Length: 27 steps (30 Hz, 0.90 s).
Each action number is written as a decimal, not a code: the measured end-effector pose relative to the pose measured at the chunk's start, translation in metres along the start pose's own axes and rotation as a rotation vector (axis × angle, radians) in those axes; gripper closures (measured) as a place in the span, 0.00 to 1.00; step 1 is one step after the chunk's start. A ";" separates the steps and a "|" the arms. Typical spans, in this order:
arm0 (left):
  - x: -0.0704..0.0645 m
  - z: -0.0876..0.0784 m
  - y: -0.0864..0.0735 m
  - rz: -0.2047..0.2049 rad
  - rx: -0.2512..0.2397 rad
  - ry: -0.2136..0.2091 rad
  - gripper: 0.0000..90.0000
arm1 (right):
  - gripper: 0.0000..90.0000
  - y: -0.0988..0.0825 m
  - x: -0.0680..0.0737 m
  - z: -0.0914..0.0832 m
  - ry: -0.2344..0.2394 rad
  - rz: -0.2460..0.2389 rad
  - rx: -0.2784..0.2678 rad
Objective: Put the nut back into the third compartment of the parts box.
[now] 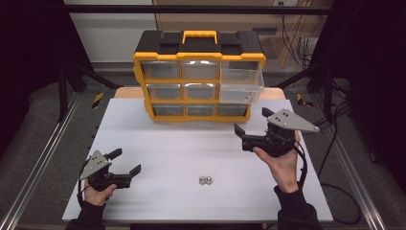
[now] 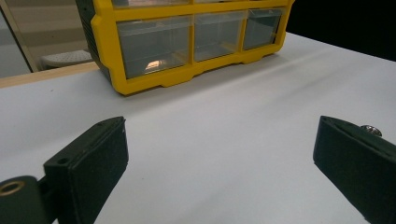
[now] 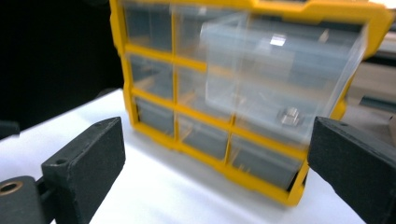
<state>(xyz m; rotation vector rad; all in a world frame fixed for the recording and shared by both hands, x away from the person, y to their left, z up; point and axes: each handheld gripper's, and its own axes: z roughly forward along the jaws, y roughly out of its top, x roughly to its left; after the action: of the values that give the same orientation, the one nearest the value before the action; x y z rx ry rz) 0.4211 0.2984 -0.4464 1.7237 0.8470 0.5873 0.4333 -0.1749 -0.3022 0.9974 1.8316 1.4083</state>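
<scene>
The right gripper (image 1: pixel 251 122) hovered over the counter (image 1: pixel 163 143) just in front of the organizer's (image 1: pixel 198 76) right end, its fingers (image 1: pixel 239 129) spread wide with nothing between them. The upper right drawer (image 1: pixel 242 81) stood pulled out past the yellow frame, overhanging the counter's bare surface; in the right gripper view a small metal nut (image 3: pixel 289 115) lay on the drawer's (image 3: pixel 280 79) clear floor. The other drawers sat flush in the frame.

The left gripper (image 1: pixel 127 162) rested low near the counter's front left corner, well apart from the organizer, its fingers (image 1: pixel 135 169) also spread and empty. Two more nuts (image 1: pixel 206 180) lay side by side near the front edge, between the two hands; one (image 2: pixel 371 130) peeked over a left finger in the left gripper view. A wide stretch of bare white counter lay open between the nuts and the organizer's (image 2: pixel 187 42) base.
</scene>
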 end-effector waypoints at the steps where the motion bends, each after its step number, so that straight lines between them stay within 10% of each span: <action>1: 0.000 0.000 0.000 0.000 0.000 0.001 0.03 | 0.05 -0.006 0.001 0.001 0.002 0.003 0.003; 27: 0.000 -0.001 0.000 0.001 -0.002 0.005 0.03 | 0.08 -0.116 0.042 0.045 0.118 0.022 0.274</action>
<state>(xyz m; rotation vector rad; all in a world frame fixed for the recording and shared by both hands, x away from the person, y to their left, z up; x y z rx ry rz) 0.4206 0.2988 -0.4460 1.7217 0.8485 0.5927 0.4263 -0.1339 -0.4264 1.0907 2.1493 1.2746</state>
